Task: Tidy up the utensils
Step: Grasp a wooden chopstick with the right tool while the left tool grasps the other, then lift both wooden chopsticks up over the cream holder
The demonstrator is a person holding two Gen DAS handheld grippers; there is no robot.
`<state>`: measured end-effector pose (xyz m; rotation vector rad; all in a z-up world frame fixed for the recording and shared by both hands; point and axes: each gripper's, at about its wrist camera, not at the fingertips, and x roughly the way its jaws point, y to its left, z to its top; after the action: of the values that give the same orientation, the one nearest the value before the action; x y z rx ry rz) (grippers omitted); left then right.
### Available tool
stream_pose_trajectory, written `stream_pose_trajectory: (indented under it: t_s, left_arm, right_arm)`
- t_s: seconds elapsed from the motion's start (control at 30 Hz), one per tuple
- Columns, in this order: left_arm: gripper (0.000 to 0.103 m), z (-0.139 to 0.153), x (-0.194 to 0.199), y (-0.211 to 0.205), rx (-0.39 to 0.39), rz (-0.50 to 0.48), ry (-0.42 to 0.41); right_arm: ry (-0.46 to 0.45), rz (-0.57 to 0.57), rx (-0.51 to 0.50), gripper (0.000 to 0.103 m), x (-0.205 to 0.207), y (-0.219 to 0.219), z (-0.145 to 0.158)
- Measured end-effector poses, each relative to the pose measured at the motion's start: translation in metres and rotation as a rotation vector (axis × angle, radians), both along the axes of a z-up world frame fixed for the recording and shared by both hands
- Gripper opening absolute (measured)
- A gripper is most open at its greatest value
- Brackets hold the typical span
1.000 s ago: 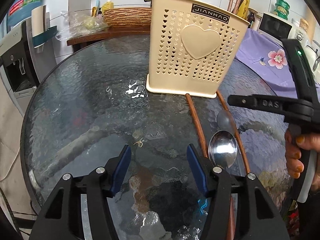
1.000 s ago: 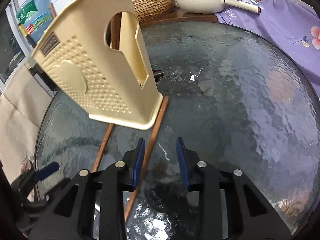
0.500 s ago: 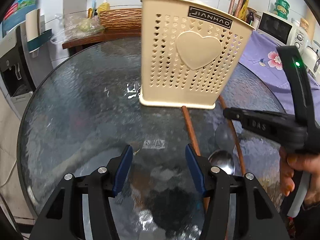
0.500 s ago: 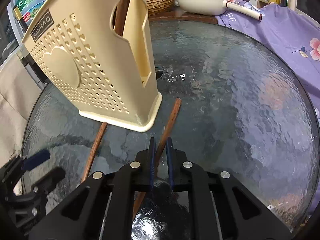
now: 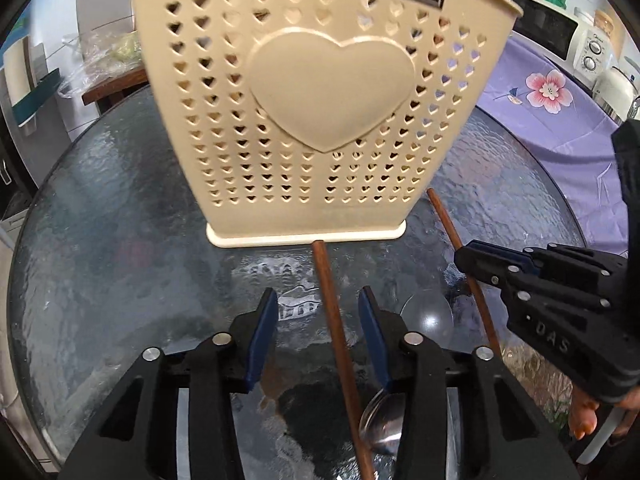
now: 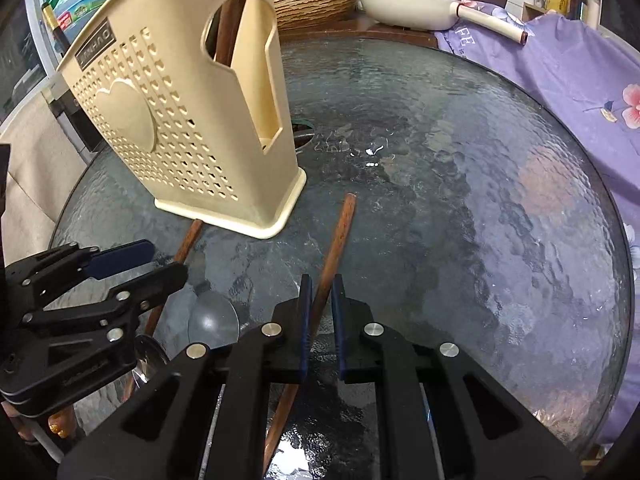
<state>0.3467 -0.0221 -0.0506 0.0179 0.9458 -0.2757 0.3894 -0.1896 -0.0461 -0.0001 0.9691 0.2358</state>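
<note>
A cream perforated utensil holder (image 5: pixel 320 112) with a heart stands on the round glass table (image 5: pixel 100 240); it also shows in the right wrist view (image 6: pixel 192 132), with brown sticks inside. My left gripper (image 5: pixel 318 304) is open, its jaws on either side of a brown chopstick (image 5: pixel 332 312) lying on the glass. A metal spoon (image 5: pixel 384 424) lies by its right finger. My right gripper (image 6: pixel 320 296) is shut on the second brown chopstick (image 6: pixel 340 232), which points toward the holder's right corner. The right gripper also shows in the left wrist view (image 5: pixel 464 256).
A purple flowered cloth (image 6: pixel 560 80) covers the surface to the right. A white pan (image 6: pixel 412 0) and a woven basket (image 6: pixel 316 0) sit behind the table. A microwave (image 5: pixel 560 28) stands far right. The left gripper shows at left in the right wrist view (image 6: pixel 160 264).
My left gripper moved forward toward the holder and now straddles the first chopstick, its jaws narrower. My right gripper closed on the second chopstick.
</note>
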Motion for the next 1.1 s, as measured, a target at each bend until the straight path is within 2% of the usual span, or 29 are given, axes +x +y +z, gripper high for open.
stream_pose_trajectory:
  t_s: [0.1, 0.23, 0.33, 0.7, 0.83, 0.9, 1.1]
  left_arm:
    - [0.035, -0.002, -0.001, -0.006, 0.025, 0.0, -0.007]
    - [0.022, -0.003, -0.006, -0.009, 0.075, -0.002, -0.025]
    - [0.016, -0.003, -0.009, -0.007, 0.098, -0.005, -0.036]
    - [0.01, -0.002, -0.009, 0.002, 0.095, 0.009, -0.032]
    - [0.009, -0.002, -0.008, 0.006, 0.046, 0.034, -0.026]
    - [0.008, -0.001, -0.008, 0.012, 0.012, 0.048, -0.021]
    - [0.007, 0.017, -0.018, 0.021, -0.045, 0.069, -0.072]
  right_arm:
    - [-0.001, 0.002, -0.007, 0.01, -0.002, 0.001, 0.001]
    - [-0.001, 0.005, -0.022, 0.01, -0.006, 0.005, 0.001]
    - [0.0, 0.001, -0.042, 0.01, -0.009, 0.01, 0.001]
    - [-0.012, -0.006, -0.101, 0.011, -0.01, 0.021, 0.001]
    - [-0.016, -0.022, -0.063, 0.009, -0.014, 0.016, 0.001]
    - [-0.01, -0.028, -0.007, 0.007, -0.015, 0.009, 0.001]
    - [-0.05, -0.028, 0.116, 0.007, -0.019, -0.011, 0.011]
